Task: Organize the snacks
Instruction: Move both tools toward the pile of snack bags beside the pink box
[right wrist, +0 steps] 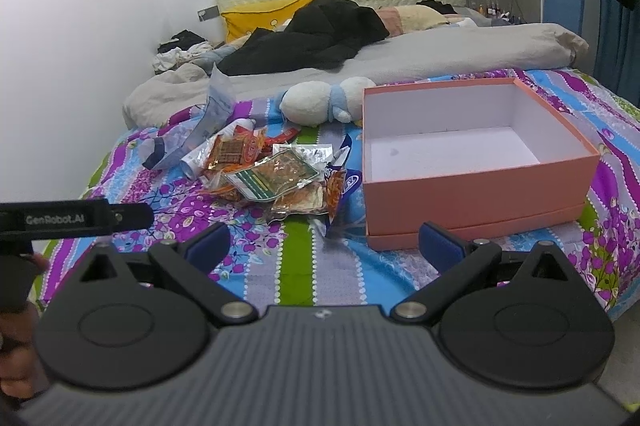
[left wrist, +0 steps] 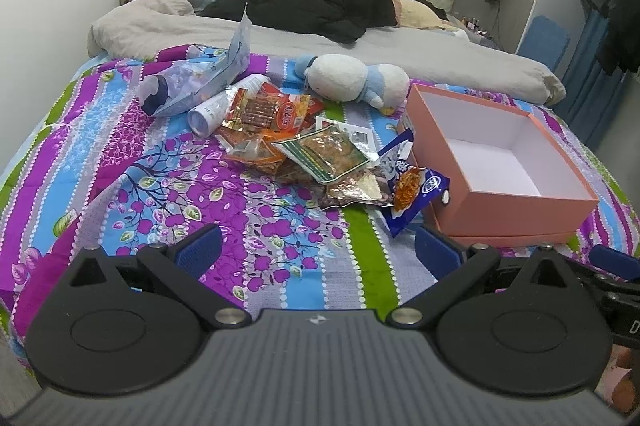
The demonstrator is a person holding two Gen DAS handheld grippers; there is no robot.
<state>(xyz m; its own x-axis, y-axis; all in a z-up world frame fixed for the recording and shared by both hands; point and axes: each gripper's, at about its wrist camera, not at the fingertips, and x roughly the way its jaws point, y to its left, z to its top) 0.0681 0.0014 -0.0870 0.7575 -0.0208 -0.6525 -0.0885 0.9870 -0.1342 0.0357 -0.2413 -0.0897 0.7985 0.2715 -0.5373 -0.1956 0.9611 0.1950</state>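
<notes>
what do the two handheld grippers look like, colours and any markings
Both look alike: the left gripper and right gripper each have a ribbed grey body, two black round-based linkage arms with silver pivot pins, and blue textured finger pads. Seen from the right wrist camera, the left unit's black side bar reads GenRobot.AI.

Bed [left wrist: 280,258] with purple-blue floral quilt. On it: heap of snack packets [left wrist: 316,150] mid-quilt, open pink box [left wrist: 516,202] just right of heap, touching blue packet [left wrist: 416,194]. Plush toy [left wrist: 352,78] behind heap, tube [left wrist: 224,106] and pale bag [left wrist: 200,82] at left. Grey duvet [left wrist: 320,38], black coat [left wrist: 320,2] further back.
</notes>
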